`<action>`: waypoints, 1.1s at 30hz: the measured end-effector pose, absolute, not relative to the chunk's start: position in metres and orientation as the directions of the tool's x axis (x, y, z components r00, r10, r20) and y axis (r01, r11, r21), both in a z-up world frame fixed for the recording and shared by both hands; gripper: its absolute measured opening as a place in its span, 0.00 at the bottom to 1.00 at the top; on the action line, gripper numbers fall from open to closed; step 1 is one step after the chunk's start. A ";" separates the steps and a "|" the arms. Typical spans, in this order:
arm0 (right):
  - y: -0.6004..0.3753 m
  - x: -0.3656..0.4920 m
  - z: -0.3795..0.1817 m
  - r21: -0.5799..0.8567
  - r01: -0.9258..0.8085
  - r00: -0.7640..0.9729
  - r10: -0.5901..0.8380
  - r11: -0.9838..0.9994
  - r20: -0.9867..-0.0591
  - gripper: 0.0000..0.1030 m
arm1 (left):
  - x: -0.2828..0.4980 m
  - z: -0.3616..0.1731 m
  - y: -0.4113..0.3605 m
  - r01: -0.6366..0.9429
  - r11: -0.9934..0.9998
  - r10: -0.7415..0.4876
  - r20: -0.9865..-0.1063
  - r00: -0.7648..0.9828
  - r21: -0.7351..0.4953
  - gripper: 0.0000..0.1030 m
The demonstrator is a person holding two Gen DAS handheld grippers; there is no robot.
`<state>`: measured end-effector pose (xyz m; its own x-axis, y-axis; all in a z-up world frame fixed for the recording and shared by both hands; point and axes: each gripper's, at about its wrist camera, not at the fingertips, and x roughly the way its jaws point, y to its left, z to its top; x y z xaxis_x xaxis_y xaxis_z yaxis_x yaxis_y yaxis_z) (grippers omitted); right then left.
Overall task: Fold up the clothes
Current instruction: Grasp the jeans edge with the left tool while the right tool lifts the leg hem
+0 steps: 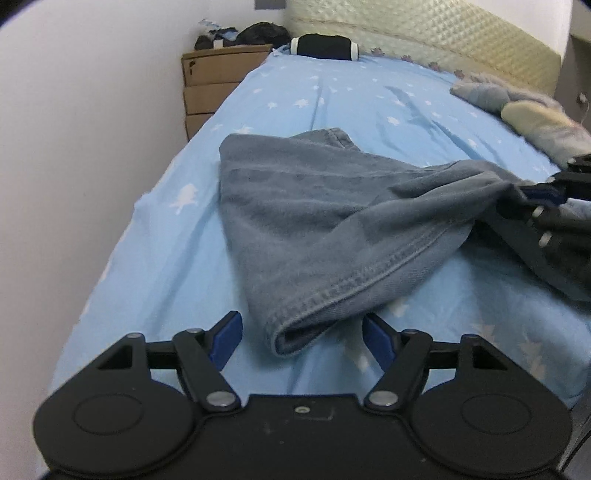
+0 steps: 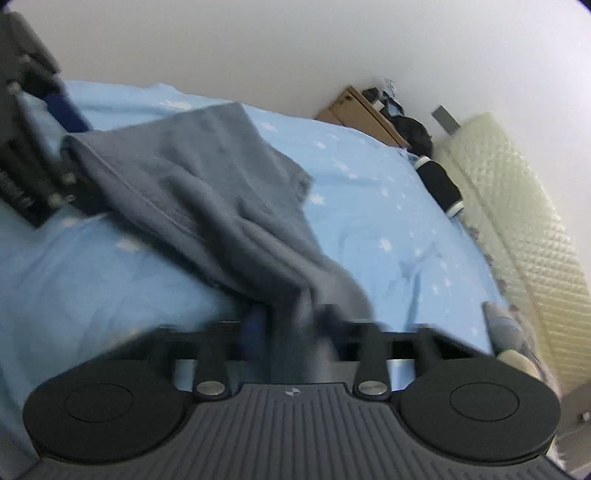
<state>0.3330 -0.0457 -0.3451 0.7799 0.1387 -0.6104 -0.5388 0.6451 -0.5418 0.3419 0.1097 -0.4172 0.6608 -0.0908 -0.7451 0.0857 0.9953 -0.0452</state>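
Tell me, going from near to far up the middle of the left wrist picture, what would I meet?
Left tongs, open → hem of the denim garment lying between them → rest of the garment → bare star-print blue sheet → black roll with white ends → quilted cream headboard.

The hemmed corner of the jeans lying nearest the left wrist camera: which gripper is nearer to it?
Left. The left gripper stands open around the hemmed corner; the right gripper pinches the jeans at the far edge.

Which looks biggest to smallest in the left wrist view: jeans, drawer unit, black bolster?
1. jeans, by far the largest in the picture.
2. drawer unit.
3. black bolster.
The last two stand far back by the wall, so their true size against the nearby jeans is unsure.
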 end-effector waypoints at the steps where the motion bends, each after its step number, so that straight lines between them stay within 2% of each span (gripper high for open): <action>1: -0.054 0.338 -0.333 -0.463 -0.529 0.762 0.158 0.711 -0.628 0.07 | 0.341 -0.417 0.110 0.079 0.995 -0.098 -0.737 0.669 -0.062 0.67; 4: -0.074 0.334 -0.294 -0.329 -0.482 0.768 0.211 0.812 -0.605 0.06 | 0.343 -0.414 0.110 0.036 0.993 -0.105 -0.718 0.688 -0.110 0.67; 7: -0.094 0.327 -0.262 -0.231 -0.426 0.793 0.238 0.875 -0.560 0.05 | 0.344 -0.408 0.111 0.008 0.970 -0.171 -0.659 0.733 -0.242 0.67; 13: -0.135 0.309 -0.219 -0.027 -0.323 0.830 0.269 0.946 -0.488 0.05 | 0.360 -0.401 0.081 -0.032 0.979 -0.097 -0.598 0.796 -0.202 0.67; 14: -0.139 0.305 -0.217 -0.009 -0.315 0.833 0.272 0.949 -0.482 0.05 | 0.364 -0.401 0.076 -0.035 0.979 -0.094 -0.591 0.802 -0.202 0.64; 17: -0.143 0.297 -0.213 -0.034 -0.311 0.844 0.260 0.950 -0.469 0.05 | 0.371 -0.394 0.067 -0.051 0.980 -0.074 -0.581 0.810 -0.194 0.11; 18: -0.144 0.295 -0.212 -0.036 -0.313 0.844 0.261 0.949 -0.468 0.05 | 0.370 -0.389 0.069 -0.078 0.980 -0.043 -0.571 0.820 -0.184 0.05; 22: -0.151 0.287 -0.209 -0.013 -0.331 0.829 0.284 0.943 -0.482 0.06 | 0.355 -0.347 0.096 -0.145 0.969 0.029 -0.491 0.871 -0.199 0.03; 25: -0.148 0.282 -0.211 0.012 -0.365 0.803 0.321 0.931 -0.502 0.06 | 0.328 -0.303 0.123 -0.185 0.970 0.104 -0.418 0.903 -0.160 0.03; 27: -0.138 0.274 -0.216 0.021 -0.404 0.776 0.355 0.915 -0.521 0.06 | 0.307 -0.280 0.133 -0.201 0.977 0.159 -0.368 0.916 -0.077 0.03; 30: -0.110 0.256 -0.230 0.001 -0.478 0.737 0.401 0.879 -0.545 0.06 | 0.277 -0.257 0.143 -0.198 0.975 0.218 -0.305 0.927 0.095 0.03; 33: -0.085 0.239 -0.251 -0.003 -0.543 0.688 0.443 0.839 -0.574 0.07 | 0.262 -0.259 0.152 -0.161 0.952 0.240 -0.308 0.920 0.262 0.03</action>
